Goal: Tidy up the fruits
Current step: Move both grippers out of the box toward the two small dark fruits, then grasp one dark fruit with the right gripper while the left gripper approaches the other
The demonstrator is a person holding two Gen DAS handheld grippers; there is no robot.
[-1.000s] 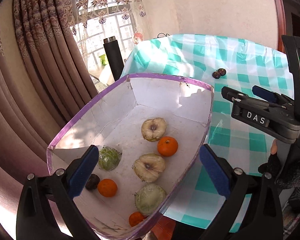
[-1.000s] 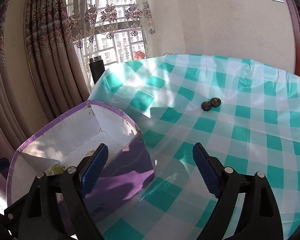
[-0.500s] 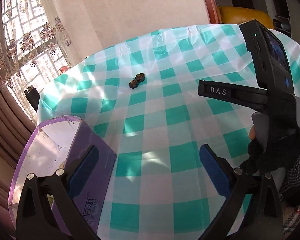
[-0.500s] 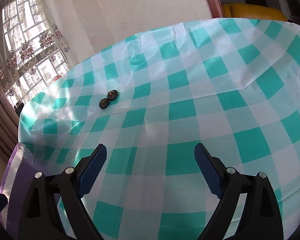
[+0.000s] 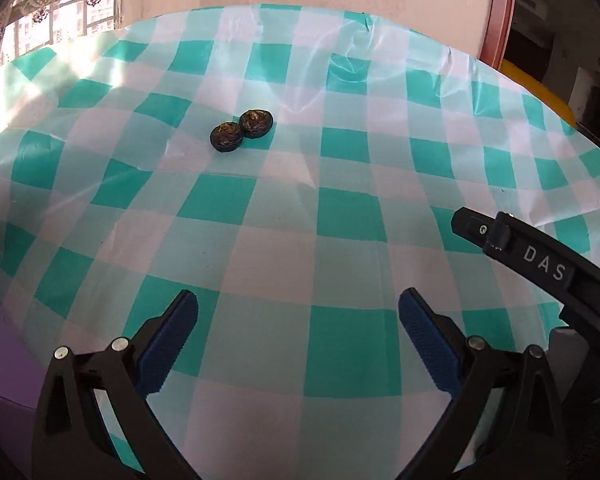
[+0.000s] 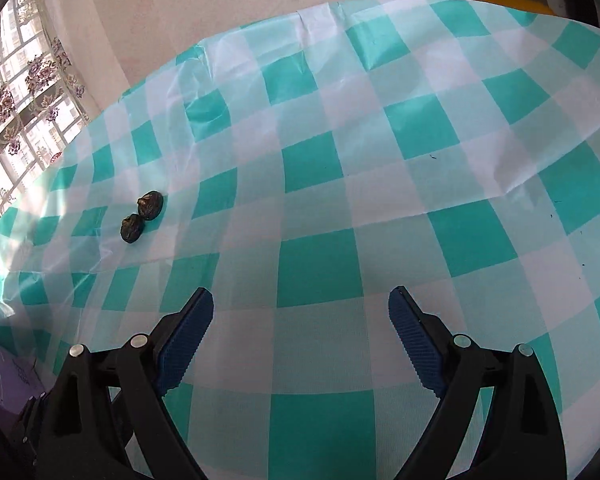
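We see two dark fruits [image 5: 242,131] touching, far ahead and slightly left of our left gripper [image 5: 298,344]; farther left of the right gripper [image 6: 300,340]. Both gape wide, empty.

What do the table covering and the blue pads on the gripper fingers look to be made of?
Table covering: likely thin plastic sheet, glossy; it shows sharp creases and sun glare over the teal-and-white check. Blue pads: apparently rubber or a similar soft grip material, matte, with a fine ribbed texture on the inner faces.
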